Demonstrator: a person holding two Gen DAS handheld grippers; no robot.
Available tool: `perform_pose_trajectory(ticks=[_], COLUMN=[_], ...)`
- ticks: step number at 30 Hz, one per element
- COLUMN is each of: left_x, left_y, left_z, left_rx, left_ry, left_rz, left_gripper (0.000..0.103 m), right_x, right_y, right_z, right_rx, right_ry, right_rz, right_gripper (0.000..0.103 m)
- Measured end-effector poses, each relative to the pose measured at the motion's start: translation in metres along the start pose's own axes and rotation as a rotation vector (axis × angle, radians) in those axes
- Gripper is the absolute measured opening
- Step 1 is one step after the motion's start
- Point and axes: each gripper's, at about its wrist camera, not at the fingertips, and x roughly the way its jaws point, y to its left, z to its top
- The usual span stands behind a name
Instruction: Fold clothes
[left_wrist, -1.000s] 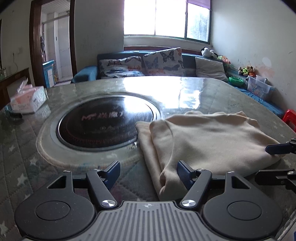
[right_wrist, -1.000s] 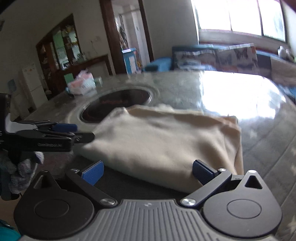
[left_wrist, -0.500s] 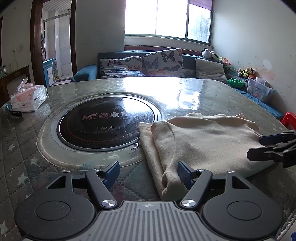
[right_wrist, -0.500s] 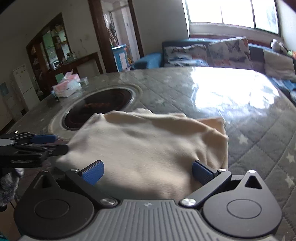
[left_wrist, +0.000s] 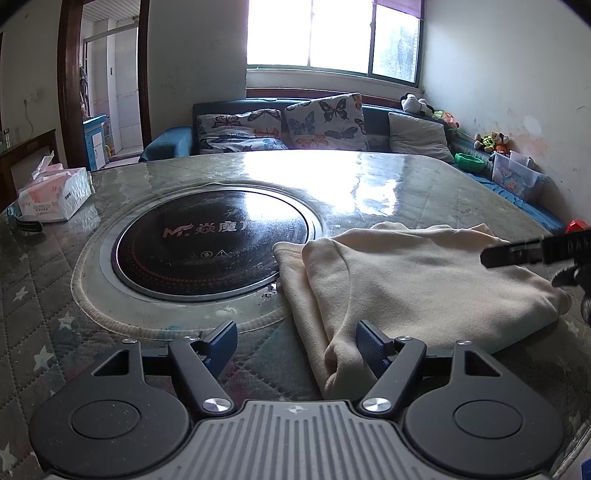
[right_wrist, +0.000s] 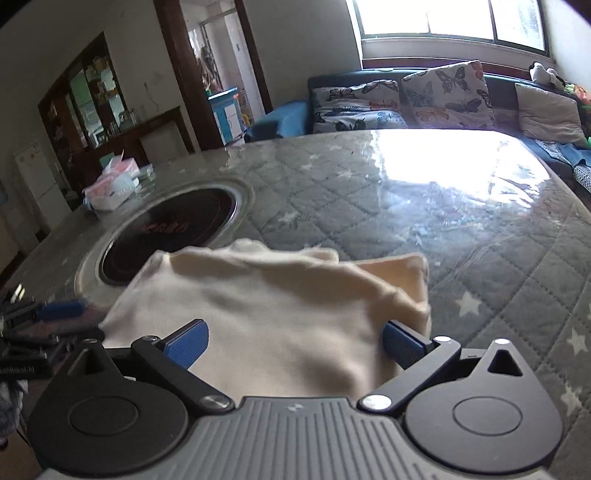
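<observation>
Cream garment (left_wrist: 424, 288) lies folded in layers on the table (left_wrist: 424, 184), at the hob's (left_wrist: 210, 251) four o'clock. Both grippers, left (left_wrist: 295, 345) and right (right_wrist: 295, 341), have lifted back from it, fingers spread, holding nothing; the fold looks settled. Tissue box (left_wrist: 55, 194) sits at ten o'clock, well apart; nothing obstructs.
</observation>
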Motion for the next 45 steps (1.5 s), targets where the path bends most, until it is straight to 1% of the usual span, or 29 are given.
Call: perform_pose_trajectory(ticks=[4, 5, 10, 13, 16, 20, 24, 28, 30, 32, 34, 37, 40, 41, 42, 43, 45], left_x=[0.001, 0.002, 0.001, 0.002, 0.000, -0.002, -0.004, -0.007, -0.008, -0.009, -0.010, -0.012, -0.010, -0.010, -0.010, -0.009, -0.007], left_y=[0.000, 0.001, 0.004, 0.006, 0.007, 0.010, 0.014, 0.018, 0.020, 0.026, 0.032, 0.044, 0.056, 0.058, 0.060, 0.061, 0.061], left_z=[0.000, 0.000, 0.003, 0.003, 0.003, 0.002, 0.002, 0.002, 0.004, 0.005, 0.007, 0.011, 0.014, 0.015, 0.016, 0.016, 0.018], left_rx=[-0.003, -0.005, -0.019, -0.031, -0.038, -0.044, -0.056, -0.066, -0.076, -0.094, -0.113, -0.167, -0.229, -0.240, -0.250, -0.261, -0.279], left_ry=[0.005, 0.006, 0.013, 0.018, 0.017, 0.016, 0.018, 0.011, 0.007, 0.003, -0.001, -0.001, 0.012, 0.015, 0.019, 0.022, 0.032], left_rz=[0.001, 0.001, -0.001, 0.004, 0.007, 0.016, 0.017, 0.019, 0.020, 0.024, 0.036, 0.062, 0.070, 0.064, 0.059, 0.052, 0.027], left_gripper=[0.077, 0.077, 0.078, 0.082, 0.084, 0.089, 0.091, 0.093, 0.096, 0.097, 0.097, 0.097, 0.095, 0.093, 0.089, 0.088, 0.080], right_x=[0.012, 0.011, -0.002, -0.010, -0.017, -0.020, -0.018, -0.016, -0.015, -0.013, -0.011, -0.007, -0.003, -0.001, 0.000, 0.002, 0.006], right_y=[-0.014, -0.012, 0.012, 0.027, 0.042, 0.061, 0.077, 0.095, 0.109, 0.120, 0.133, 0.154, 0.169, 0.175, 0.180, 0.185, 0.194], right_z=[0.006, 0.006, 0.005, 0.005, 0.001, -0.005, -0.012, -0.021, -0.026, -0.029, -0.033, -0.037, -0.041, -0.043, -0.045, -0.046, -0.049], right_rx=[0.043, 0.033, -0.067, -0.127, -0.162, -0.195, -0.244, -0.322, -0.376, -0.421, -0.478, -0.560, -0.621, -0.645, -0.668, -0.690, -0.733], right_ry=[0.015, 0.011, -0.031, -0.056, -0.066, -0.060, -0.036, -0.021, -0.009, 0.000, 0.007, 0.013, 0.016, 0.018, 0.020, 0.022, 0.027], right_rz=[-0.024, -0.025, -0.026, -0.027, -0.004, 0.025, 0.034, 0.037, 0.044, 0.050, 0.055, 0.063, 0.072, 0.075, 0.079, 0.081, 0.083], right_gripper=[0.101, 0.101, 0.101, 0.102, 0.103, 0.103, 0.103, 0.103, 0.103, 0.103, 0.101, 0.095, 0.087, 0.083, 0.082, 0.081, 0.070])
